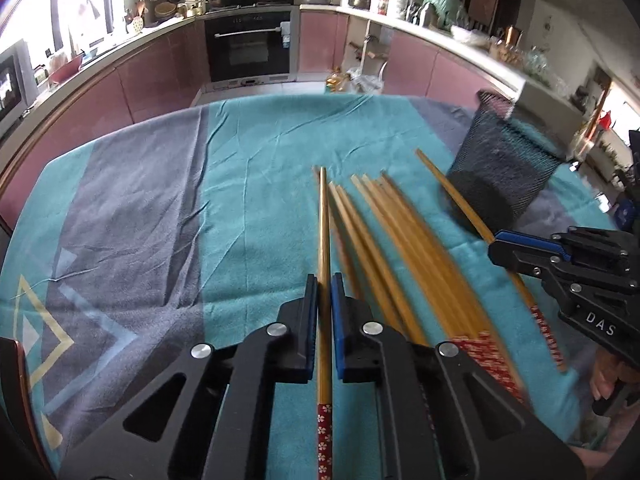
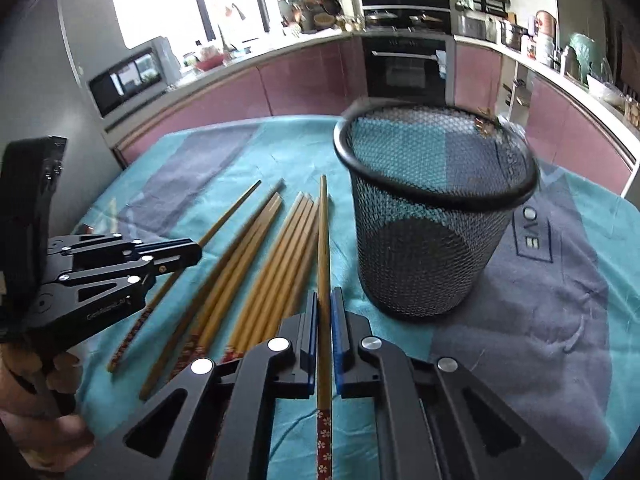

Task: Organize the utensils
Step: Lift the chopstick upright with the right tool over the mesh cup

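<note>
left claw clamped on one chopstick, right claw clamped on another chopstick, mesh cup nearby

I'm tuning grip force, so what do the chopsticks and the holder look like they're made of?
The chopsticks look like bamboo or wood: matte tan shafts, with red flower-patterned ends. The holder looks like black metal mesh with a smooth rolled rim, since the cloth shows through its wall.

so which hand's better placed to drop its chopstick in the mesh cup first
Right, probably. The right gripper is shut on a chopstick with the mesh cup upright just beside it. The left gripper holds its own chopstick across the loose pile, farther from the cup.
</note>
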A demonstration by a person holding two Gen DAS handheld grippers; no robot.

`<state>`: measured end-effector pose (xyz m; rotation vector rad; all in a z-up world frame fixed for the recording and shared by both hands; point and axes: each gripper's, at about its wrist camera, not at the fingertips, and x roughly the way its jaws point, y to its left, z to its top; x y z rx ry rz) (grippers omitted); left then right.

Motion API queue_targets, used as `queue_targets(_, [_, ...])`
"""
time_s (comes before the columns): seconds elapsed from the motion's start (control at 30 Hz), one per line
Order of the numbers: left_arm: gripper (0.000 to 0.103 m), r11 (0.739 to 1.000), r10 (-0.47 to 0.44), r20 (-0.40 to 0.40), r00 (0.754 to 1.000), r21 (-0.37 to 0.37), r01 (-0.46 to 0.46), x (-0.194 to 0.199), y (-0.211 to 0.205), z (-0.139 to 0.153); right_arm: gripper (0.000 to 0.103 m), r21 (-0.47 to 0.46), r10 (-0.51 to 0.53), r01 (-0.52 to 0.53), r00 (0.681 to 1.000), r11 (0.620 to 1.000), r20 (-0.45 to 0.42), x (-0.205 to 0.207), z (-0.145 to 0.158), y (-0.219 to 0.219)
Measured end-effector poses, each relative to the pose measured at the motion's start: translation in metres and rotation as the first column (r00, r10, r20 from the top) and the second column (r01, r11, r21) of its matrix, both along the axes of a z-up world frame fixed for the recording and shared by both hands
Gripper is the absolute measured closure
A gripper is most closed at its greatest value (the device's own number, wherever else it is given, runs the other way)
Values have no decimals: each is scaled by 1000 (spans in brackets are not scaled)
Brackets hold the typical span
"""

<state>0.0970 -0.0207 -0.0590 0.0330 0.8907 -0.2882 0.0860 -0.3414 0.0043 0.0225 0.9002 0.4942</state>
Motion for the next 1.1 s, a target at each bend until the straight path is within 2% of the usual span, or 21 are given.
queue_targets(0.27, [96,989,-56,95,994,-133,69,-19,14,59,97,104,-2,-11,993,994,119,-15,52,-21])
queue_targets(0.57, [96,954,-101,239,966,-253,162,-34,11,137,97,200,-56,6,968,980,245,-16,107,-55])
queue_targets(0.8, [96,922,-117,325,939,-315,224,-19,-12,188,97,220,-109,38,942,975,318,4,136,-75])
queue_targets(0.93, [96,914,-117,375,920,-322,248,-8,-30,210,97,234,-142,60,926,970,349,18,147,-81])
queue_targets(1.1, [96,915,-127,368,921,-315,252,7,-57,214,97,212,-164,91,918,973,361,38,146,-81])
